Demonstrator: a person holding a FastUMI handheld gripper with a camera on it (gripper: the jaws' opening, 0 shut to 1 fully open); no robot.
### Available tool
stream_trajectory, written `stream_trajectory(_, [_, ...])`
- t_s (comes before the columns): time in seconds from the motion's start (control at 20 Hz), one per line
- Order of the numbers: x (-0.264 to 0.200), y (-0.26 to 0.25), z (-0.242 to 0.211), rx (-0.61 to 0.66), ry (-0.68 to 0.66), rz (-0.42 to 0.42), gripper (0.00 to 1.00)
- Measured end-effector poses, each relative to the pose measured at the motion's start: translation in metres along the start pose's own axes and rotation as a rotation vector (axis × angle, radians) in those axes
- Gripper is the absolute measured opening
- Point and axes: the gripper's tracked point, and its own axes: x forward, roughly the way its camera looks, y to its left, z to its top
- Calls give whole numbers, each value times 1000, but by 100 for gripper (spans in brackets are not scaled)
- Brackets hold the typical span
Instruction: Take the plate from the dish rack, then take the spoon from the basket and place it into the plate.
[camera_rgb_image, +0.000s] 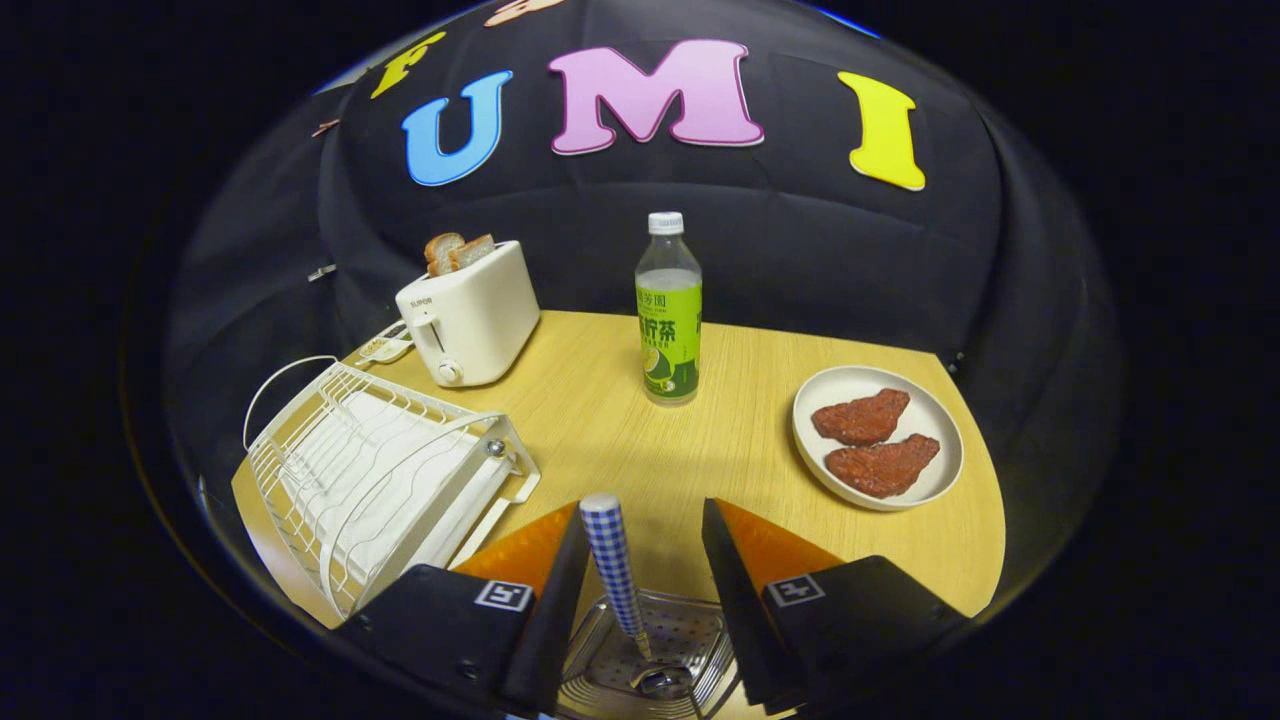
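Observation:
A spoon (614, 565) with a blue-and-white checked handle stands upright in a perforated metal basket (690, 632) low between my fingers. My gripper (645, 510) is open around the handle, which rises close to the left finger without clearly touching it. A white plate (941, 423) lies on the wooden table ahead to the right, holding two brown pieces of meat (862, 416). The white wire dish rack (370, 470) sits to the left of my fingers, with no plate in its slots.
A green-labelled drink bottle (668, 310) stands upright straight ahead, mid-table. A white toaster (470, 315) with two bread slices sits at the back left, behind the rack. Bare wood (600, 400) lies between rack, bottle and plate.

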Motion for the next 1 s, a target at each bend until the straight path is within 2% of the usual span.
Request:
stream_trajectory(0.1, [2, 0, -5, 35, 33, -1, 47])
stream_trajectory(0.25, [-2, -2, 0, 23, 24, -20, 20])
stream_trajectory(0.45, [-14, 2, 2, -18, 20, -12, 15])
stream_trajectory(0.7, [-39, 3, 28, -43, -38, -25, 14])
stream_trajectory(1.0, [-108, 2, 78, -27, -116, -69, 15])
